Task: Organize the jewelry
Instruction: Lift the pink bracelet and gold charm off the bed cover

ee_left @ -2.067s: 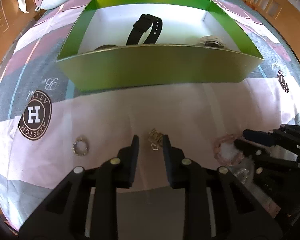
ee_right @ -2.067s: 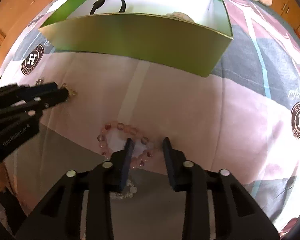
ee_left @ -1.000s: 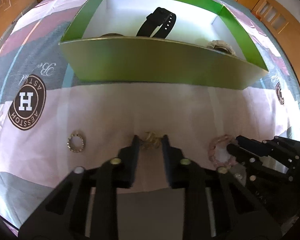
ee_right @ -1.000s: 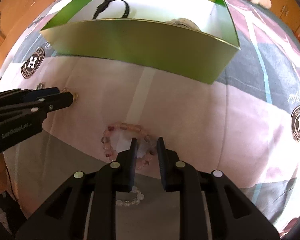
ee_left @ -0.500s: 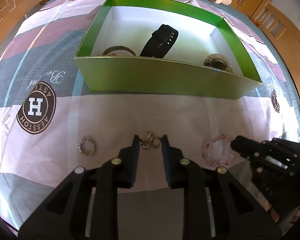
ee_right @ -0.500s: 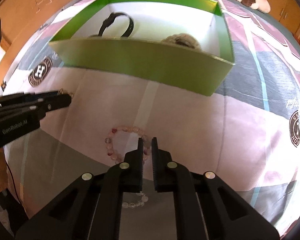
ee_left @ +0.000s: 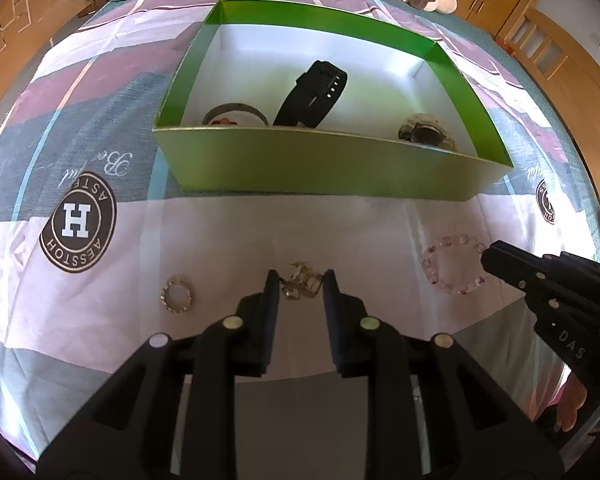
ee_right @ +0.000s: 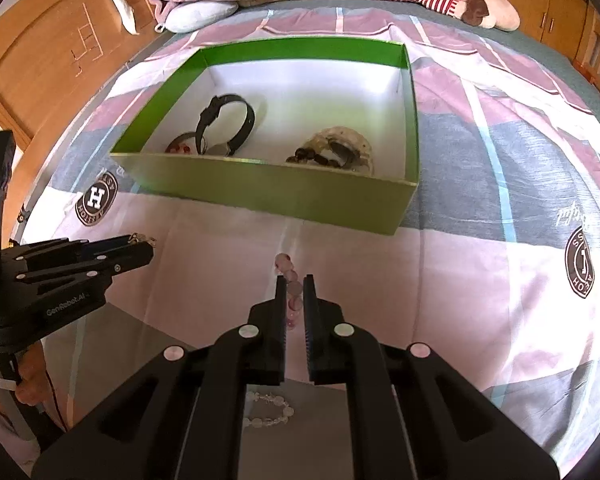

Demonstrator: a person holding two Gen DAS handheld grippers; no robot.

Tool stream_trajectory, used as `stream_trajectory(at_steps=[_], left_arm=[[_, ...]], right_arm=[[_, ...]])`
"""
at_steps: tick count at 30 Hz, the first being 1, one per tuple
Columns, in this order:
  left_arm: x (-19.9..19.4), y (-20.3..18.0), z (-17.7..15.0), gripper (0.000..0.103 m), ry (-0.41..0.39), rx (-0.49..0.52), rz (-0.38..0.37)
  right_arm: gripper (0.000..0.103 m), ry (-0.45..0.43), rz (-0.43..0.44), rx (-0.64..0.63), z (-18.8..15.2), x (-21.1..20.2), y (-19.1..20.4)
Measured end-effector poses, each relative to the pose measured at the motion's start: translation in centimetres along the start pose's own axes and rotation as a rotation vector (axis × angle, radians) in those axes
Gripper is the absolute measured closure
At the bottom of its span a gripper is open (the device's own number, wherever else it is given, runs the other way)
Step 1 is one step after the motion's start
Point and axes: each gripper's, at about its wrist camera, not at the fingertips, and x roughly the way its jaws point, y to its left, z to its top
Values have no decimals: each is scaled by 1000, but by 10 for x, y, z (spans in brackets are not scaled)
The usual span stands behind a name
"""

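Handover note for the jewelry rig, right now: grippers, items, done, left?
Right gripper: shut on pink bead bracelet, lifted off the bedsheet.
Left gripper: gold chain between the fingers; whether clamped is unclear.
Done: black watch, bangle and beaded pieces lie in the green box.
Left: small ring and clear bead bracelet remain on the bed.

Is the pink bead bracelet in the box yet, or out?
Out. The pink bead bracelet is clamped between the right gripper jaws, hanging edge-on above the bedspread, short of the green box.
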Motion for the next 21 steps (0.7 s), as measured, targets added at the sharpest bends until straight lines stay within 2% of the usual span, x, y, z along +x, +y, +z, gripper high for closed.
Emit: stream_trajectory(at_steps=[21], left_arm=[[-22,8,6,81,-67,-23,4]], right_arm=[[95,48,-18,-38,-8,14,7]])
